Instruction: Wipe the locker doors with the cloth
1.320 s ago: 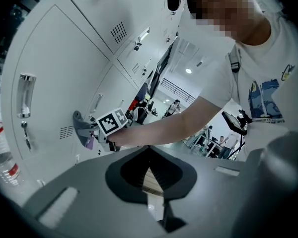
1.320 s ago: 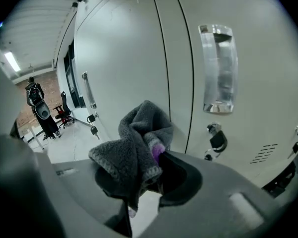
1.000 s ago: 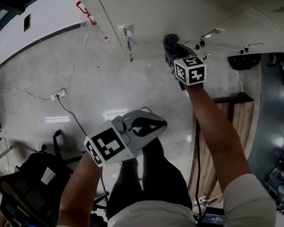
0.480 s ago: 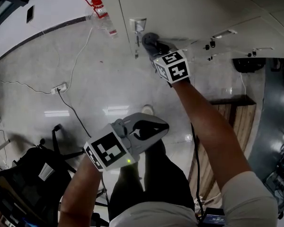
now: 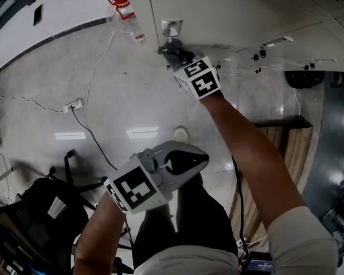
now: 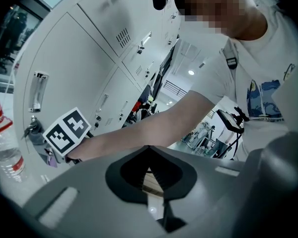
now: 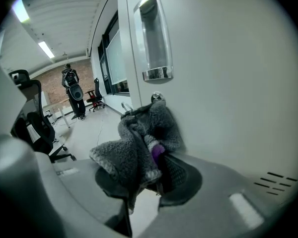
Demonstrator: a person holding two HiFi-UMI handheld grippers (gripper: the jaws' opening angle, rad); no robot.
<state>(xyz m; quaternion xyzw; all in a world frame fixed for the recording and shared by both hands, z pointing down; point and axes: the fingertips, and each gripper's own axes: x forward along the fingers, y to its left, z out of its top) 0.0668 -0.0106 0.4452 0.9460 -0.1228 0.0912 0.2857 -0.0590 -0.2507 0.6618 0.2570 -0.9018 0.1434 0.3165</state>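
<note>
Pressing cloth (image 5: pixel 171 52) to door (image 5: pixel 229 10) below handle (image 5: pixel 172 27), head view: right gripper (image 5: pixel 175 59); left gripper (image 5: pixel 202 153) low. Left gripper view: jaws together, empty. Right gripper view: jaws clenched on cloth, bunched between tips, touching door.

Right gripper (image 5: pixel 180 60) presses grey cloth (image 5: pixel 171 51) against locker door (image 5: pixel 235 10) just below metal handle (image 5: pixel 172 28); left gripper (image 5: pixel 201 154) hangs low above glossy floor (image 5: pixel 120 96).

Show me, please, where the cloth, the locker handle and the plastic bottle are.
cloth (image 7: pixel 131 152): right gripper view, on the bunched grey fleece.
locker handle (image 7: pixel 154 38): right gripper view, middle of the chrome recess.
plastic bottle (image 5: pixel 129 20): head view, clear body below the red cap.
</note>
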